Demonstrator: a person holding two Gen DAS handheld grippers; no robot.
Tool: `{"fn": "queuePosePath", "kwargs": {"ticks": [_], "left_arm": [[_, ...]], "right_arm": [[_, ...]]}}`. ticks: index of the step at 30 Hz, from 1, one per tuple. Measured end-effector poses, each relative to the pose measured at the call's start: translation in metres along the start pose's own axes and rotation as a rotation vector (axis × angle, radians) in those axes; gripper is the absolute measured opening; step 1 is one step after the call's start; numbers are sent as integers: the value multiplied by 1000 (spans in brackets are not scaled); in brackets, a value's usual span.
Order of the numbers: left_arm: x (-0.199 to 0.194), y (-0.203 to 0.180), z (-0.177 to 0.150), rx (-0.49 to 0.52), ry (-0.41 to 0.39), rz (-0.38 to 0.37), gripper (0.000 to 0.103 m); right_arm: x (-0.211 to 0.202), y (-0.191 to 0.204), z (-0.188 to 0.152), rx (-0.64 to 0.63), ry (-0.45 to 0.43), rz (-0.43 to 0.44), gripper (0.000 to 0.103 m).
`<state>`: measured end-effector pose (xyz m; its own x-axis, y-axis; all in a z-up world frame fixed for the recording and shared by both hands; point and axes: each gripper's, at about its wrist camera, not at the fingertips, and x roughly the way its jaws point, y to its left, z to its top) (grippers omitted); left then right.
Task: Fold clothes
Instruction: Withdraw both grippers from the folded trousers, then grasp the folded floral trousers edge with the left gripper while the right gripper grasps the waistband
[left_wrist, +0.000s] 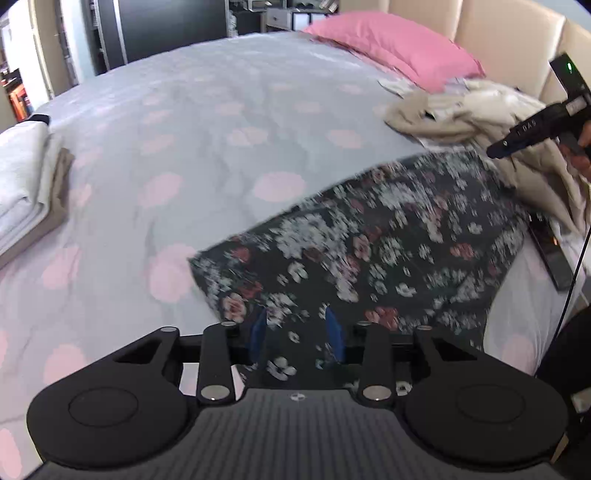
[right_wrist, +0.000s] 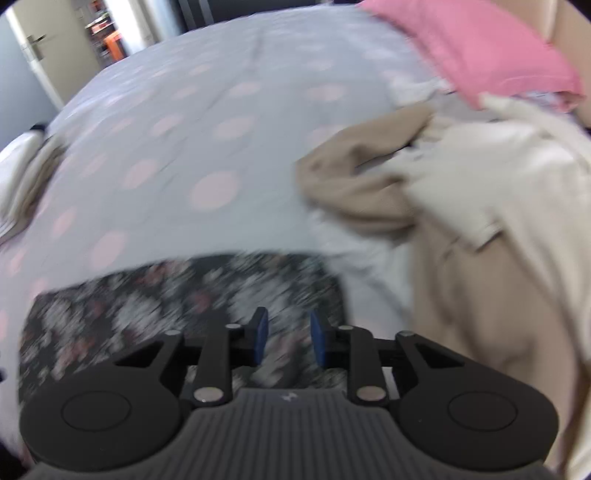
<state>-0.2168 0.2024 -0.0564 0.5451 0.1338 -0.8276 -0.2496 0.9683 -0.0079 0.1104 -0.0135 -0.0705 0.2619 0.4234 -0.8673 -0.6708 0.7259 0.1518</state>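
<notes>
The left gripper (left_wrist: 298, 334) hangs low over the near edge of a dark floral garment (left_wrist: 369, 243), its blue fingers (left_wrist: 258, 332) set apart with the patterned cloth showing between and beneath them; whether they touch the cloth I cannot tell through the blur; the right gripper (right_wrist: 286, 338) likewise has its blue pads (right_wrist: 261, 332) parted with a clear gap, hovering above the same floral garment (right_wrist: 177, 306), and nothing sits between them. In the left wrist view the garment lies flat on a grey bedspread with pink spots (left_wrist: 192, 147), running ahead and to the right of that claw; further ahead on the right is a rumpled heap of beige and cream clothes (left_wrist: 461, 114), and beyond it a pink pillow (left_wrist: 399, 44) against a padded headboard (left_wrist: 509, 33); far to the left rests a stack of folded pale cloth (left_wrist: 26, 192). The right gripper (left_wrist: 532, 129) itself appears at the right edge of that view, above the heap.
</notes>
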Motion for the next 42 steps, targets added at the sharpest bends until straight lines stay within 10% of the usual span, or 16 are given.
{"fn": "queuePosePath", "kwargs": {"ticks": [17, 29, 42], "left_arm": [[47, 4, -45, 16, 271, -23, 20], [24, 35, 17, -72, 81, 9, 23], [91, 58, 15, -176, 189, 32, 22]], "right_arm": [[43, -4, -42, -87, 177, -14, 20], [11, -13, -21, -34, 59, -13, 26], [47, -14, -24, -99, 149, -46, 29]]}}
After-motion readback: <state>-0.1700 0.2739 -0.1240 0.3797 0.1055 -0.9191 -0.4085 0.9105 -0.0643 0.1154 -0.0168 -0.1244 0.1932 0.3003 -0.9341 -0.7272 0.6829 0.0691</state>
